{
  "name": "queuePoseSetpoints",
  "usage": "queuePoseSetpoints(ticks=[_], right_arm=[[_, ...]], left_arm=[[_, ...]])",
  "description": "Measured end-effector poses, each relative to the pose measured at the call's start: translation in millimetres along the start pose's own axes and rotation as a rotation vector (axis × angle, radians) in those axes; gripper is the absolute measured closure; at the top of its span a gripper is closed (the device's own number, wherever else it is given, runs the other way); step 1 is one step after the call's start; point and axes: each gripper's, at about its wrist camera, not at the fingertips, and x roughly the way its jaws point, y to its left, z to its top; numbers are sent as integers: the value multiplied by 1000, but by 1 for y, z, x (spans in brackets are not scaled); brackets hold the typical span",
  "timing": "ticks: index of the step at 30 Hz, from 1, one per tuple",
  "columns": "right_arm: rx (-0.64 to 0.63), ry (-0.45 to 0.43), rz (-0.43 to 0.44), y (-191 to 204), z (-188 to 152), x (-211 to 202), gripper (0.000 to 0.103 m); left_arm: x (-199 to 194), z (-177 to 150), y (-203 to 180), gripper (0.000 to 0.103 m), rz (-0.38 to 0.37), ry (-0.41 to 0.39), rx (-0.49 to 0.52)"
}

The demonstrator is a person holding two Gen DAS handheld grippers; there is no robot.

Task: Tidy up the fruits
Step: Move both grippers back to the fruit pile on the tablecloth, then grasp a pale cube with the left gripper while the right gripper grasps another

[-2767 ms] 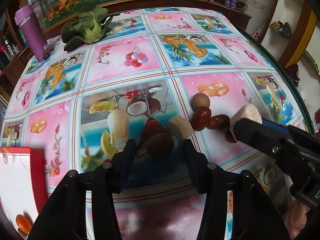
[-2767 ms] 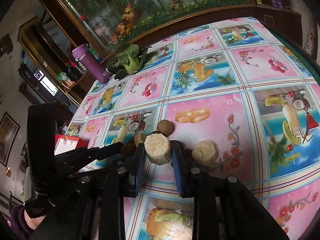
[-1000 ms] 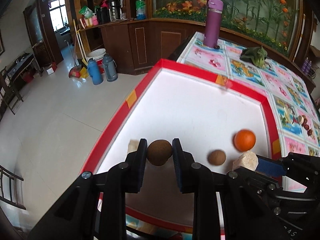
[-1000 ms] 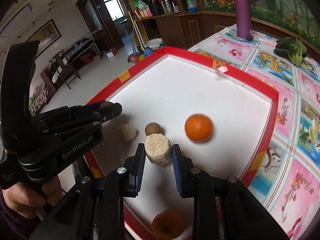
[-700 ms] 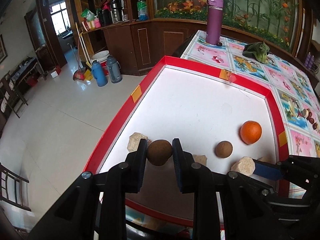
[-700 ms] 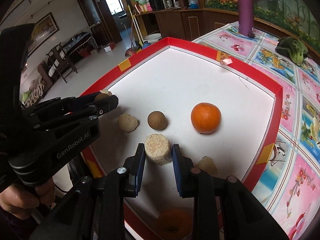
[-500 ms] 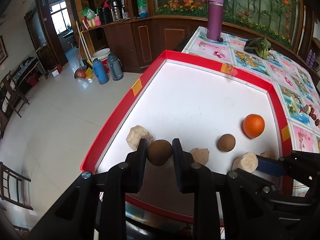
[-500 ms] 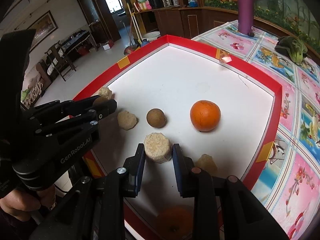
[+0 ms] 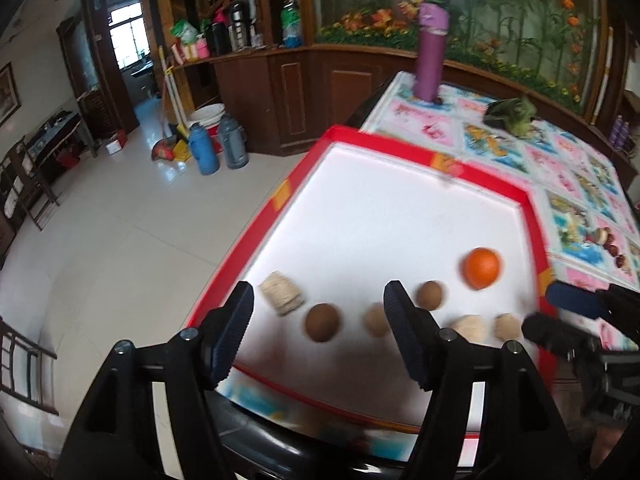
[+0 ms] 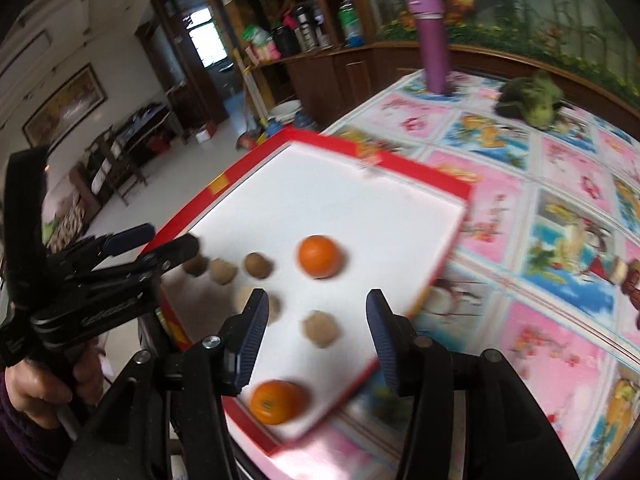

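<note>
A red-rimmed white tray (image 9: 400,216) (image 10: 304,136) lies at the table's end. In it lie an orange (image 9: 482,263) (image 10: 319,256), a second orange (image 10: 277,401), brown round fruits (image 9: 322,322) (image 10: 258,265) and several pale tan pieces (image 9: 281,298) (image 10: 321,328). My left gripper (image 9: 320,332) is open and empty above the brown fruit at the tray's near edge. My right gripper (image 10: 314,340) is open and empty above a tan piece. More fruits (image 9: 608,240) lie on the patterned tablecloth.
A purple bottle (image 9: 430,52) (image 10: 432,24) and a green leafy vegetable (image 9: 514,114) (image 10: 532,98) stand at the table's far side. Beyond the tray's left edge the floor drops away, with thermos jugs (image 9: 218,148) beside a wooden cabinet.
Both grippers have opened and let go: the brown fruit and the tan piece now lie in the tray. Both grippers have pulled back and risen, with motion blur.
</note>
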Motion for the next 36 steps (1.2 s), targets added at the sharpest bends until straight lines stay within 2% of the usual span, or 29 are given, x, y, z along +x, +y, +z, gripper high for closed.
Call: queuePoseSetpoints(ticks=[5,10,17,22,27,33,34,36], right_arm=[[81,-32,-54,-46,-10,-24,53],[200,-62,-136,-110,-31,-57,53],[365,-97,-275,-208,-66,-104,53],[420,-98,-341,-257,-69,-116,52],[414,-45,-341,-280,-65,-102,53],[318,-33,-357,-272,-49,-86,53],[309,-31,-363,-273,-48,-83,56],[291,-36,-386,-274,-46,-79,69]], left_arm=[[-16,7,-43,29,-100,-15,77],[-25,13,-95,29,-180,-20,172],[-25,9,-168,29,-282,30,293],[-12,11,-211,29,-335,63,352],[17,23,-251,29,-332,82,401],[29,25,-284,29,-324,94,440],[29,26,-289,29,-326,95,445],[33,27,-295,29,-335,101,446]])
